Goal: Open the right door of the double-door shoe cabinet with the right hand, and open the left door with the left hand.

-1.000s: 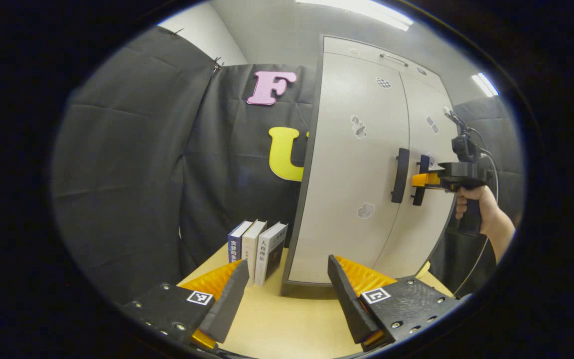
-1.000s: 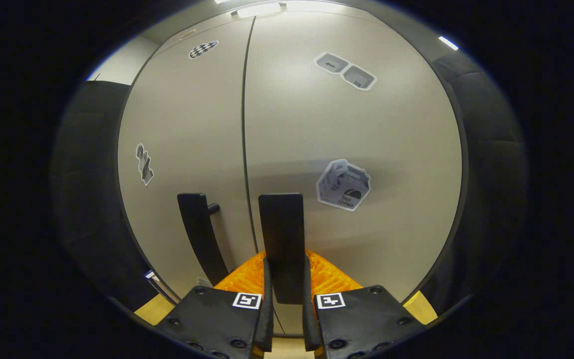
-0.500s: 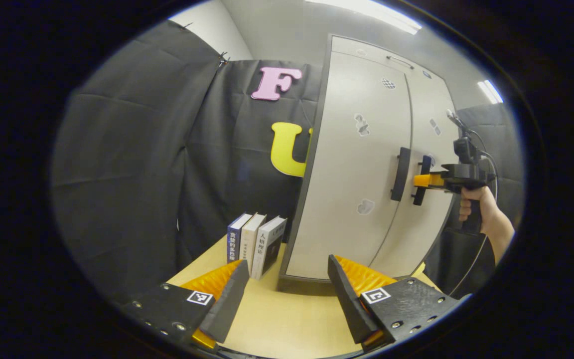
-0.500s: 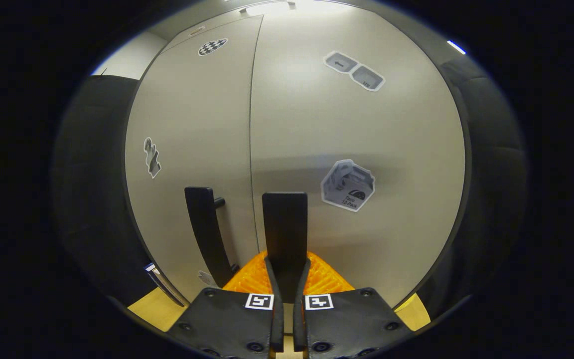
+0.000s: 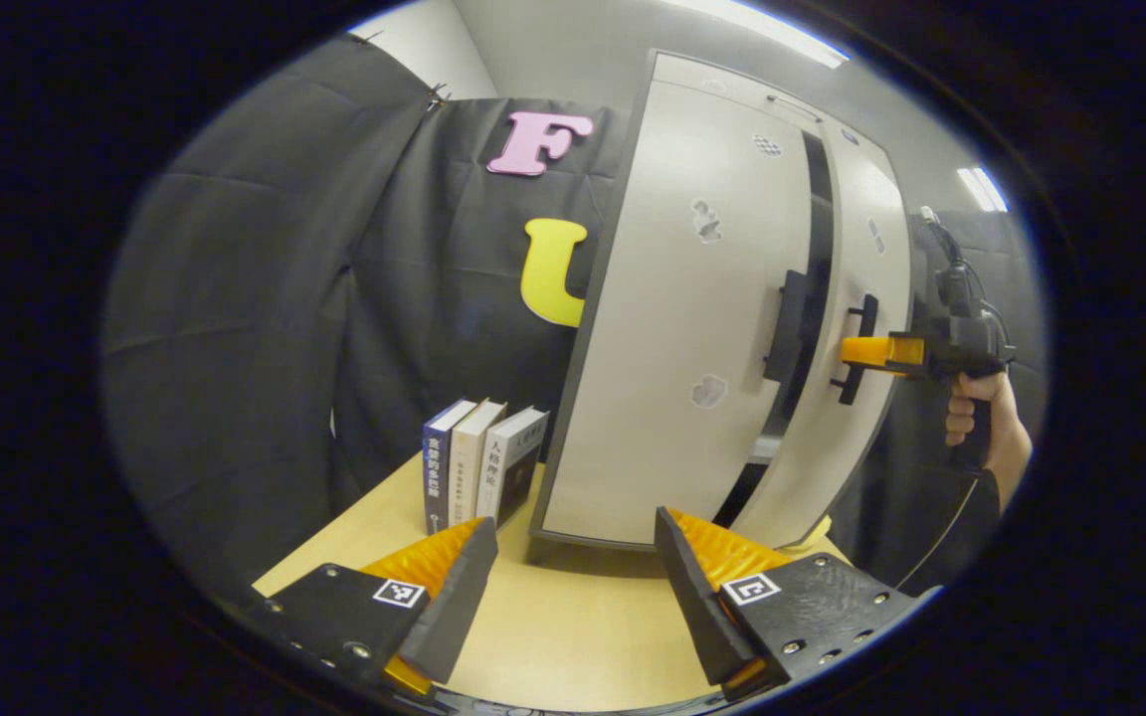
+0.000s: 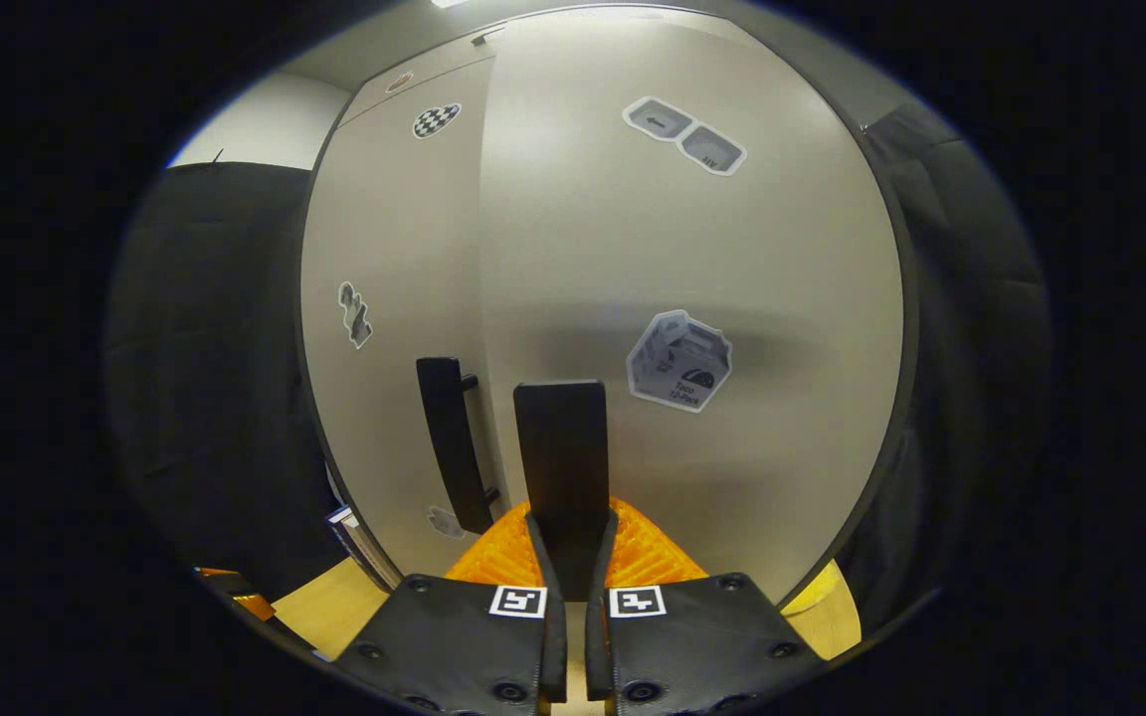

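The pale double-door shoe cabinet stands on a wooden table. In the right gripper view, my right gripper (image 6: pixel 573 532) is shut on the right door's dark vertical handle (image 6: pixel 561 447). The right door (image 6: pixel 752 278) stands ajar. In the left gripper view a dark gap (image 5: pixel 817 239) shows between it and the closed left door (image 5: pixel 692 318). There a hand (image 5: pixel 981 428) holds the right gripper (image 5: pixel 866 351) at the right handle (image 5: pixel 857 343). My left gripper (image 5: pixel 573 557) hangs open over the table, well short of the left handle (image 5: pixel 787 323), with nothing between its fingers.
Three books (image 5: pixel 478 462) stand upright on the table (image 5: pixel 573 636) just left of the cabinet. Black cloth walls close in the booth on the left and behind. A cable runs down from the right gripper beside the cabinet's right side.
The right gripper closed fully on the right handle and pulled; the right door has swung out, opening a dark gap. The left gripper shifted slightly and stays open.
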Demonstrator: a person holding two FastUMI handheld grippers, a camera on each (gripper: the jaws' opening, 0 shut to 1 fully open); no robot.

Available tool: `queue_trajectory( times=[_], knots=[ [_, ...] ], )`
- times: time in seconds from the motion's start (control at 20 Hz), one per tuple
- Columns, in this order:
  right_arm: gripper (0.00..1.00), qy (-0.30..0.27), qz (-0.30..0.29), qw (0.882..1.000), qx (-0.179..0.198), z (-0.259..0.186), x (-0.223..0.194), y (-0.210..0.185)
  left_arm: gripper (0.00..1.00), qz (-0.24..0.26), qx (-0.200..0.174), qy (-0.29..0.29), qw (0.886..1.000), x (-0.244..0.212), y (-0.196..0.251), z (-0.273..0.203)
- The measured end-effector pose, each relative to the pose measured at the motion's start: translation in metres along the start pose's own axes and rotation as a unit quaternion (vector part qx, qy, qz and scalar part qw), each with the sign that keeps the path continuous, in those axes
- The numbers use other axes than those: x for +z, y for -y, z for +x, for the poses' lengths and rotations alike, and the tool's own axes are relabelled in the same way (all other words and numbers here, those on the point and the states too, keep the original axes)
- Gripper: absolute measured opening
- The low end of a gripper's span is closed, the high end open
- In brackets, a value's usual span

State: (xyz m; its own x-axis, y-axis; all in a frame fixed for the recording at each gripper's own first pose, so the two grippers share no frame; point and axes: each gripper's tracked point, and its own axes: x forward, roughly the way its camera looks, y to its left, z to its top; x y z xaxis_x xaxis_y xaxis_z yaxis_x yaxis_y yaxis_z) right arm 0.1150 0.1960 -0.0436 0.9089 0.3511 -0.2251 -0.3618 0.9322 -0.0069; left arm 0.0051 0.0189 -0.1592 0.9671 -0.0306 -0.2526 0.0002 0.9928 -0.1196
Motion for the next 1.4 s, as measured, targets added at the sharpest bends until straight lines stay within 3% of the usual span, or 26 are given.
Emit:
queue_trajectory(
  times=[0.15, 0.5, 0.95, 1.2, 1.4],
  knots=[
    [0.09, -0.002, 0.0, 1.0, 0.02, -0.016, -0.003, 0.002, 0.92, 0.02, -0.014, 0.01, 1.0, 0.01, 0.023, 0.0],
    [0.09, -0.009, -0.001, 0.998, 0.067, -0.046, -0.008, 0.012, 0.92, 0.073, 0.001, 0.012, 0.997, 0.013, 0.072, -0.008],
    [0.09, -0.014, -0.003, 0.994, 0.109, -0.079, -0.014, 0.028, 0.92, 0.072, -0.009, -0.001, 0.997, -0.005, 0.123, -0.016],
    [0.09, -0.013, 0.003, 0.992, 0.125, -0.097, -0.016, 0.044, 0.92, 0.051, -0.013, -0.008, 0.999, -0.017, 0.154, -0.022],
    [0.09, -0.01, 0.004, 0.992, 0.128, -0.11, -0.018, 0.058, 0.92, 0.065, -0.011, -0.014, 0.998, -0.025, 0.167, -0.031]
  ],
)
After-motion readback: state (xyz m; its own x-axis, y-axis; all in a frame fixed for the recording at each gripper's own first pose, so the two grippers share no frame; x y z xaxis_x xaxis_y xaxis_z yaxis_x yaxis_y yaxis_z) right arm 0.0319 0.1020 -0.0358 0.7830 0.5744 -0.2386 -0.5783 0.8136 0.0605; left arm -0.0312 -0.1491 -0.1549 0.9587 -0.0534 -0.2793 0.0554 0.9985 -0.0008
